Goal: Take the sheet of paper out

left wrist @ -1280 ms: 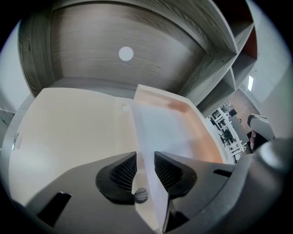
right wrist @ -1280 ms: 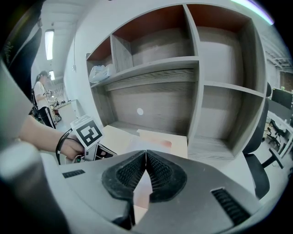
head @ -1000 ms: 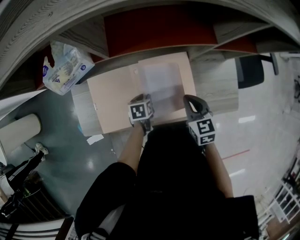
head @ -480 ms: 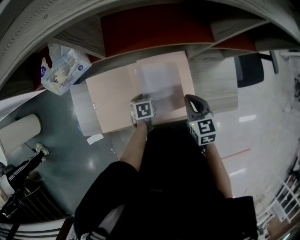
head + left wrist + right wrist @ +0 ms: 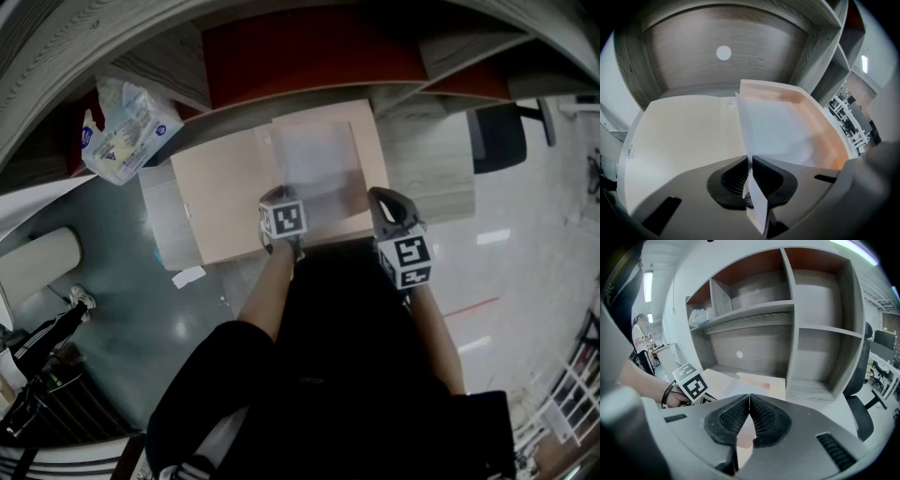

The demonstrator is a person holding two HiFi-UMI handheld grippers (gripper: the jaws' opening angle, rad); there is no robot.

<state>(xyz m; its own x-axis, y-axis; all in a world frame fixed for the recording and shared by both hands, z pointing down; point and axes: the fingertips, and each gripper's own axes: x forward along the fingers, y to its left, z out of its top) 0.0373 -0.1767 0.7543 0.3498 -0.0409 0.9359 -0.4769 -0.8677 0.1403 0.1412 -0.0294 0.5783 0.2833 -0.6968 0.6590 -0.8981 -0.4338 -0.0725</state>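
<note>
Left gripper (image 5: 750,157) was closing its jaws on the sheet (image 5: 773,131), nipping its near edge at about seven o'clock. That sheet lay in the open folder (image 5: 684,136), on the half toward three o'clock. Right gripper (image 5: 749,395) had its jaws pressed together on the folder's corner at five o'clock. It all sat on the desk (image 5: 431,178), with the shelf (image 5: 820,329) at twelve o'clock.

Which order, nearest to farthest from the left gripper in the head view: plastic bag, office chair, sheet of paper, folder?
1. sheet of paper: between the left gripper's closing fingers.
2. folder: right underneath, spreading left.
3. plastic bag: upper left.
4. office chair: far right.
</note>
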